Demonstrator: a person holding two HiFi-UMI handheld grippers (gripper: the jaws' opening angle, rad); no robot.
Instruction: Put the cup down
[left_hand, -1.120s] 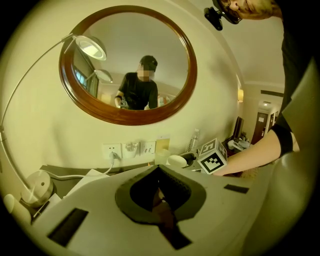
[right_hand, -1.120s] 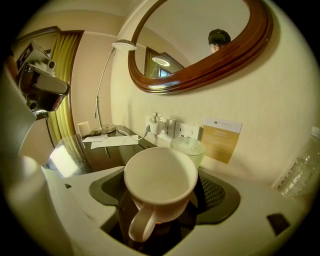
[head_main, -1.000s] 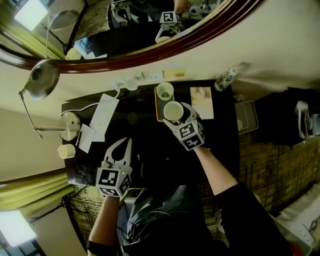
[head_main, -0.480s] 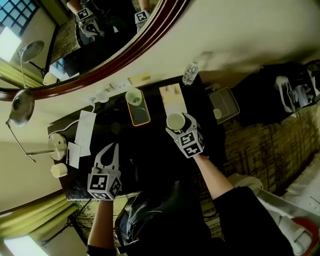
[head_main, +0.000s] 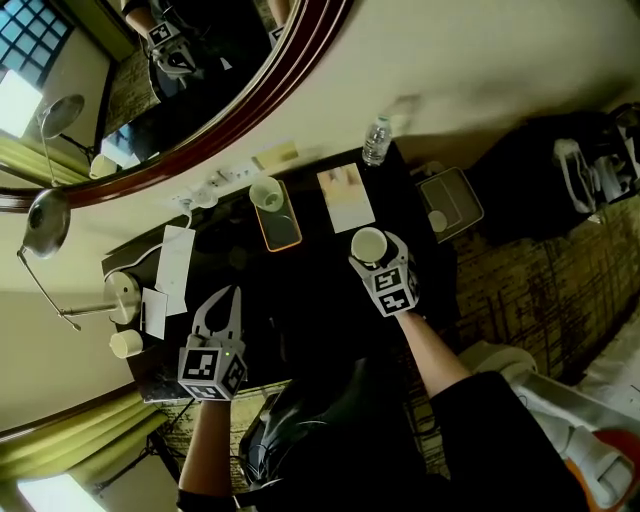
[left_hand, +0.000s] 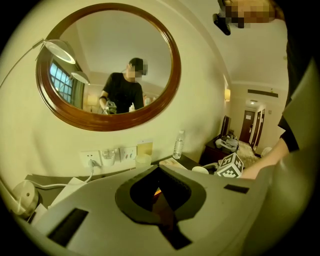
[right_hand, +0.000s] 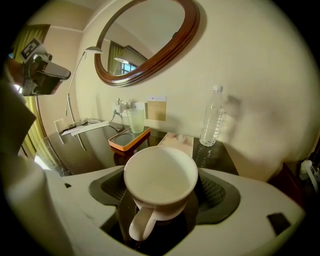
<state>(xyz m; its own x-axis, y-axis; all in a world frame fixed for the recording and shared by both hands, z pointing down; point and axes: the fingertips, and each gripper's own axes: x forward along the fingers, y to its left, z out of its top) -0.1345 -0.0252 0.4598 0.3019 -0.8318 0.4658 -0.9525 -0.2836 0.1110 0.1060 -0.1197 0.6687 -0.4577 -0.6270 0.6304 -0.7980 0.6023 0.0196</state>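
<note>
Our right gripper (head_main: 372, 250) has the cup (right_hand: 161, 180) clamped between its jaws. They stand wide apart because the cup's body fills the gap, with the ribbed pads pressed on its two sides. The cup is upright with its mouth up, and it looks empty. Its handle points back toward the gripper body, which keeps it clear of the pads and lets them bear on the round wall.

In the head view the cup is over the right part of the dark desk (head_main: 310, 290), just in front of the leaflet (head_main: 346, 197) and well apart from the orange tray (head_main: 280, 228). A glass (head_main: 266, 193) stands at the far end of that tray. We judge that this bare patch of desk is the spot for setting the cup down: nothing stands there, and the bottle (head_main: 376, 140) by the wall is out of the way. We cannot tell whether the cup's base has met the desk yet. In the right gripper view it seems to hang a little above the surface, so we take the lowering as unfinished.

Our left gripper (head_main: 230, 295) is closed on nothing, its jaws together. It is held over the near left part of the desk, away from the cup, and we judge it has no part in this step.
</note>
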